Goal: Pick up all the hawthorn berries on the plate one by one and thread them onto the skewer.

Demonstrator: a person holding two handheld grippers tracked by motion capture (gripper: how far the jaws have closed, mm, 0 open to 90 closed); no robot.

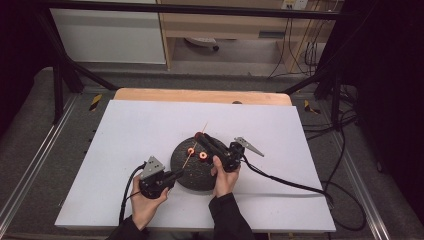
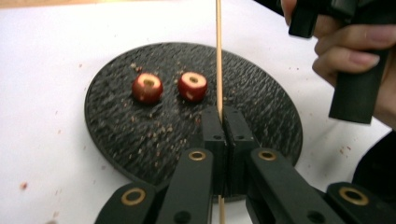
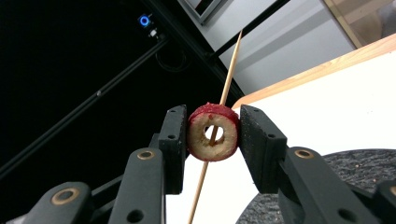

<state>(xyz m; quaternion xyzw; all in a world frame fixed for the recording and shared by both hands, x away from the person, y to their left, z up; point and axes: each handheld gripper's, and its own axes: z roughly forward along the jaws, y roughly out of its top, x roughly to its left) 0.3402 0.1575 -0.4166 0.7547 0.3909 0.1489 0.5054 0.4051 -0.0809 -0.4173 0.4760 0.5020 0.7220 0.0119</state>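
Skewer (image 2: 218, 56) stood clamped between the closed jaws of the left gripper (image 2: 223, 122), rising straight toward 12 o'clock from the pads in the left gripper view, with a short tail below them. Cored red fruit ring (image 3: 213, 132) sat pinched between the jaws of the right gripper (image 3: 213, 133), one pad on each flank at 9 and 3 o'clock; the skewer (image 3: 219, 105) passed through its central hole, running from about 7 o'clock up to 1 o'clock

Count: one skewer, three fruit rings in all, one black plate (image 2: 261, 102), two grippers. Two rings lay side by side on the plate, left ring (image 2: 147, 87) and right ring (image 2: 192, 86), just apart, the right one close beside the skewer

High view: plate (image 1: 192, 177) near the table's middle on the white board (image 1: 140, 130), left gripper (image 1: 172, 176) at the plate's 8 o'clock edge, right gripper (image 1: 201, 136) reaching over the plate toward 11 o'clock, skewer (image 1: 196, 144) slanting across

Right gripper view gave the threaded hole, which the high view left too small to tell. Left gripper view gave crumbs scattered over the plate and the person's right hand (image 2: 345, 51) at 2 o'clock
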